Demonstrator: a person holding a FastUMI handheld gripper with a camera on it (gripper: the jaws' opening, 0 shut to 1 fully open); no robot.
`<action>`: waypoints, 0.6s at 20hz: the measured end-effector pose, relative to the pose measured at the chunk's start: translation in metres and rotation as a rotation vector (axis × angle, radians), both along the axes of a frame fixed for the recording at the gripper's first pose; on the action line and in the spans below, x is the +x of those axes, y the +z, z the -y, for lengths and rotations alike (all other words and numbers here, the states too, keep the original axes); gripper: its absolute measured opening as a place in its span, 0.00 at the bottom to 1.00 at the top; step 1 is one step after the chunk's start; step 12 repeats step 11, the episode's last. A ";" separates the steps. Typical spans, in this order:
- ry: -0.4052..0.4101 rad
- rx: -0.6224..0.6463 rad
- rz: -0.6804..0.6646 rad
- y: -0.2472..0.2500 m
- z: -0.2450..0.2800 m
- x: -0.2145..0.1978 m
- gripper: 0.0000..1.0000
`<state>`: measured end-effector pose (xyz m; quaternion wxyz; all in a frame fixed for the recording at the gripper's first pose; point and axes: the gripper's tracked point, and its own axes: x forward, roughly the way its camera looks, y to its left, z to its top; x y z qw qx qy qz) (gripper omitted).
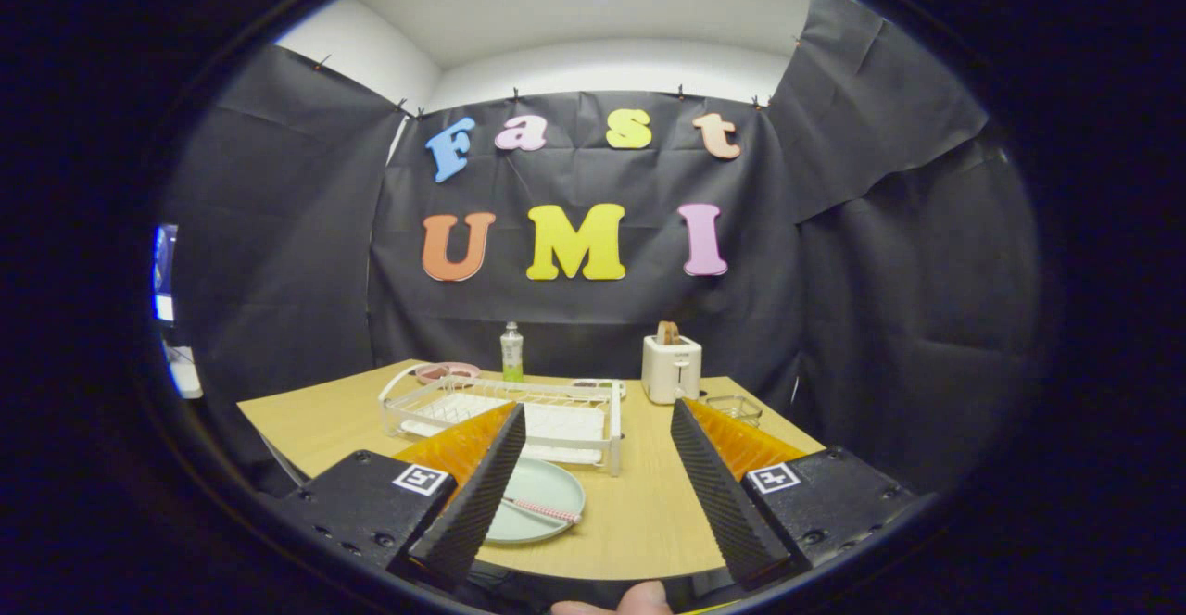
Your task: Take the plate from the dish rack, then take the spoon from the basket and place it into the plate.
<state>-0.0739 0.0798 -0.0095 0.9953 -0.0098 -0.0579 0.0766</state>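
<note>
- Bare table (639,513) lies just in front of the dish rack (519,416), between the parted fingers of the gripper (599,416).
- Plate (542,501) with spoon (547,510) sits just before the rack's front.
- Bottle (511,353) and toaster (672,368) stand behind the rack.

Spoon (542,510) on plate (547,485) before dish rack (500,407); toaster (671,368) behind, rightward; open tongs (598,420) above table (639,513).
</note>
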 end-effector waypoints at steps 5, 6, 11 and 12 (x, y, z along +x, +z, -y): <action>-0.001 -0.046 0.047 0.009 -0.005 -0.017 1.00; -0.005 -0.061 0.048 0.009 -0.006 -0.019 1.00; -0.014 -0.057 0.028 0.000 -0.006 -0.027 1.00; -0.014 -0.057 0.028 0.000 -0.006 -0.027 1.00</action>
